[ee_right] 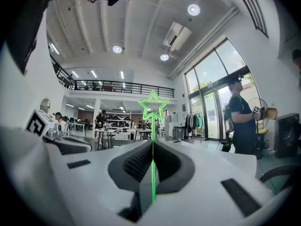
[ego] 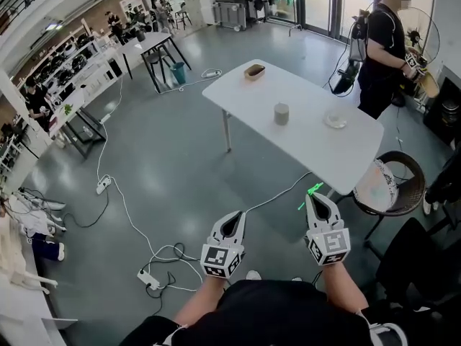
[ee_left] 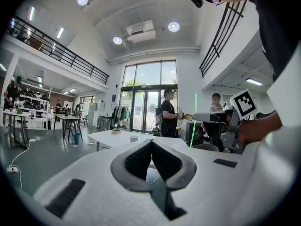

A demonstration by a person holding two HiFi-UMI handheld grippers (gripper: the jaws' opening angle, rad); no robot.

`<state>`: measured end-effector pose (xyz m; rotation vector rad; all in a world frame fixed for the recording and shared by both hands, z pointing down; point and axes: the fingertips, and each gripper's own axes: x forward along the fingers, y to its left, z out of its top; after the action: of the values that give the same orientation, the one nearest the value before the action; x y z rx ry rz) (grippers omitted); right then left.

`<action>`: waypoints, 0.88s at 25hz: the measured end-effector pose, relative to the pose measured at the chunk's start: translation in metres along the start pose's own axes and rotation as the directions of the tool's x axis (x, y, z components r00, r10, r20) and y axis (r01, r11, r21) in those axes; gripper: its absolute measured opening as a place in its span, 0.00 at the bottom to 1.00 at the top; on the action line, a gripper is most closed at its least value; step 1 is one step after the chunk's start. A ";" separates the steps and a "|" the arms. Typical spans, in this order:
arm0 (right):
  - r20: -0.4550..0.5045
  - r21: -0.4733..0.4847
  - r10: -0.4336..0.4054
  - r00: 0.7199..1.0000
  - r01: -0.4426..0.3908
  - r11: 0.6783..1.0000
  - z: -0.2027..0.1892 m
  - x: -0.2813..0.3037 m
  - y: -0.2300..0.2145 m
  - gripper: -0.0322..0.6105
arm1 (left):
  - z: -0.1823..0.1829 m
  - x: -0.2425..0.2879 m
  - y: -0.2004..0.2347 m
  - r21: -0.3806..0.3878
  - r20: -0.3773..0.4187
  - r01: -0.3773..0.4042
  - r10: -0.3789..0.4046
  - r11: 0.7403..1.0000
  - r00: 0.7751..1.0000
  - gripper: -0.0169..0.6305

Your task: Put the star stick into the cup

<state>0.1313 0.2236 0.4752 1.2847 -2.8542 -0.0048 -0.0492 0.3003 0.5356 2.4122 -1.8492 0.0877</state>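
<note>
The green star stick (ee_right: 153, 119) stands upright between the jaws of my right gripper (ee_right: 153, 142), which is shut on its stem; the star outline rises above the tips. In the head view my right gripper (ego: 321, 202) is held over the floor just short of the white table (ego: 317, 150), with the stick (ego: 312, 192) poking forward. The beige cup (ego: 281, 114) stands upright mid-table, well ahead of both grippers. My left gripper (ego: 232, 225) hangs to the left at about the same height, shut and holding nothing. The left gripper view shows the cup (ee_left: 134, 138) far off.
A brown bowl (ego: 254, 71) sits at the table's far end and a glass dish (ego: 336, 120) to the right of the cup. A person (ego: 382, 49) stands behind the table. A round chair (ego: 392, 182) is at its near right corner. Cables and a power strip (ego: 148, 278) lie on the floor.
</note>
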 end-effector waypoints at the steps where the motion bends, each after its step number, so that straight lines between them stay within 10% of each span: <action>1: 0.001 0.007 -0.006 1.000 0.006 1.000 0.000 0.003 0.002 0.06 | -0.001 -0.001 0.006 0.001 0.000 0.004 -0.004 1.000 1.000 0.04; 22: 0.066 0.064 -0.068 0.995 0.064 0.996 0.013 0.104 -0.057 0.07 | 0.006 0.115 0.071 0.010 -0.033 0.115 -0.115 0.993 0.993 0.04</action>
<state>0.1048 0.1083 0.4622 1.4174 -2.8884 0.0411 -0.0882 0.1714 0.5454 2.5033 -1.6970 0.1278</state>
